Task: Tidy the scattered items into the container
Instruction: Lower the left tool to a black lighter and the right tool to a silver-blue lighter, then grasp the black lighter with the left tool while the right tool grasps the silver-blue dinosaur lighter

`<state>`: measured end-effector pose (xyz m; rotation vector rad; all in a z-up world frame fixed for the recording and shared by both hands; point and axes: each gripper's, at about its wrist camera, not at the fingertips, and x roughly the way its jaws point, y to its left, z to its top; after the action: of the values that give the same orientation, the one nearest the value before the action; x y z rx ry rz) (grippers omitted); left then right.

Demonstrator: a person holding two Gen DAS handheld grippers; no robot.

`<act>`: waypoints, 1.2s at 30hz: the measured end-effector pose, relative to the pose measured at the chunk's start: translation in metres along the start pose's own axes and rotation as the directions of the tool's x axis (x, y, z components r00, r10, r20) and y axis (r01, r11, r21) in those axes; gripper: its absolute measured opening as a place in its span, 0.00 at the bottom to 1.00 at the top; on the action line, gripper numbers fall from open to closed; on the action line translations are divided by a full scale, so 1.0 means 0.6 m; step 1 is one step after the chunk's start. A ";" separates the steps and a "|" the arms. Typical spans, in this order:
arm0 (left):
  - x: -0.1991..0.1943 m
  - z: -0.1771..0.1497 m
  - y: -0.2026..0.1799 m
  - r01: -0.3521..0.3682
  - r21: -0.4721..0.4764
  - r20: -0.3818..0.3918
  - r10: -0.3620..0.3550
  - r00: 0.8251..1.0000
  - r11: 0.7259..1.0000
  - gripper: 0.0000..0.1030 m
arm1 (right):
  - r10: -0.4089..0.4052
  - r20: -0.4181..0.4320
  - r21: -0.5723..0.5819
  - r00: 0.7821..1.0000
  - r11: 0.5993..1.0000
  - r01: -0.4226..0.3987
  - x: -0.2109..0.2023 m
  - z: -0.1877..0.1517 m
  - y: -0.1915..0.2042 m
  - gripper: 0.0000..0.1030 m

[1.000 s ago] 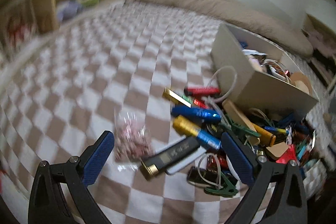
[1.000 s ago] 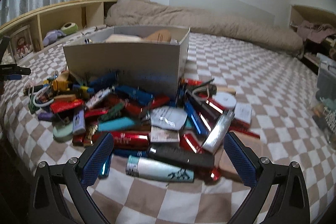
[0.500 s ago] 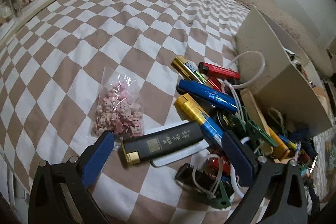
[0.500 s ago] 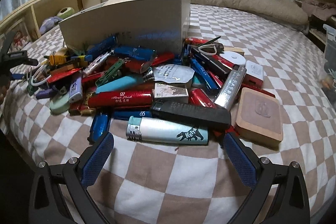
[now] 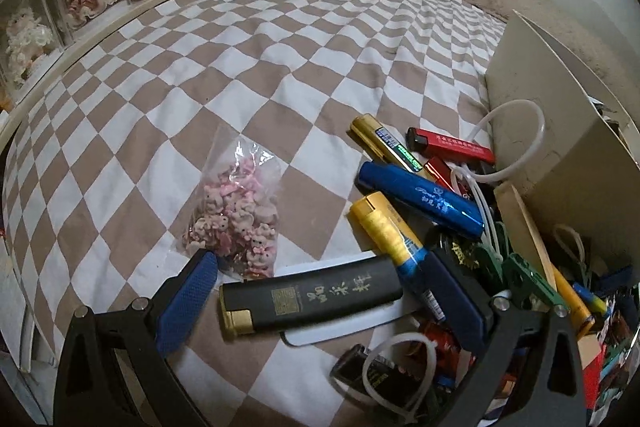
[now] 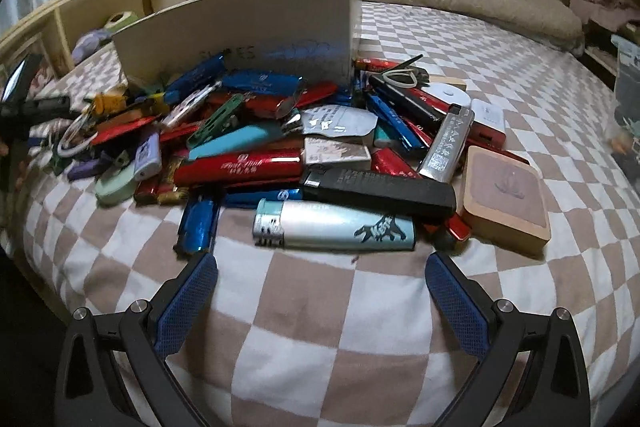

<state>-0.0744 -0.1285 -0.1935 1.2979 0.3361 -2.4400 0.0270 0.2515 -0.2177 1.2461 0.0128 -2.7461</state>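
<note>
Both grippers have dropped nearer; left gripper (image 5: 324, 291) straddles black lighter (image 5: 310, 297); jaws apart.

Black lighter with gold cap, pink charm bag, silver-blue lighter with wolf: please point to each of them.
black lighter (image 5: 320, 297), left wrist view, middle of its black body.
pink charm bag (image 5: 236, 219), left wrist view, on the pink charms inside.
silver-blue lighter (image 6: 340, 225), right wrist view, middle of its silver body.

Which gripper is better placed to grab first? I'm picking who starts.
Left, probably. The open left gripper already has the black lighter between its fingers; the open right gripper sits just short of the silver lighter.
</note>
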 end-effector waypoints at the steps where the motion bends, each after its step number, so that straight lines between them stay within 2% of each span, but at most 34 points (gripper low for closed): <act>1: -0.003 -0.004 0.004 0.001 0.006 0.006 -0.001 1.000 1.000 1.00 | 0.002 0.001 0.014 1.000 1.000 -0.002 0.002 0.003 -0.003 1.00; 4: -0.009 -0.017 0.015 -0.009 0.033 0.005 0.009 1.000 0.999 1.00 | 0.009 -0.002 0.038 1.000 0.999 -0.009 0.010 0.009 -0.005 1.00; 6: -0.012 -0.025 0.014 -0.013 0.086 0.012 0.012 1.000 0.996 1.00 | 0.002 -0.005 0.019 1.000 1.000 -0.002 0.015 0.012 0.001 1.00; 9: -0.018 -0.033 0.021 -0.011 0.113 0.014 0.009 1.000 0.994 1.00 | 0.003 -0.013 -0.009 1.000 1.000 -0.003 0.019 0.015 0.004 1.00; 18: -0.035 -0.047 0.056 -0.011 0.066 0.026 0.009 1.000 0.998 1.00 | 0.003 -0.081 0.012 0.997 1.000 -0.002 0.024 0.029 0.003 1.00; 20: -0.035 -0.047 0.057 -0.001 0.067 0.024 0.000 1.000 0.998 1.00 | -0.001 -0.081 0.010 0.997 1.000 0.002 0.021 0.029 0.001 0.97; 22: -0.034 -0.045 0.056 0.003 0.070 0.020 -0.004 1.000 0.998 1.00 | -0.024 -0.076 0.001 0.997 1.000 0.024 0.018 0.029 0.000 0.81; 32: -0.020 -0.032 0.040 -0.014 0.140 0.010 0.013 1.000 0.990 1.00 | -0.009 -0.089 -0.015 0.996 1.000 0.008 0.013 0.026 -0.002 0.80; 36: -0.015 -0.026 0.042 -0.001 0.129 0.004 0.000 1.000 0.992 1.00 | -0.007 -0.090 -0.012 0.996 1.000 0.006 0.013 0.026 -0.003 0.80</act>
<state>-0.0477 -0.1438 -0.1956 1.3450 0.1794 -2.4994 0.0103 0.2515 -0.2134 1.3682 0.0411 -2.6886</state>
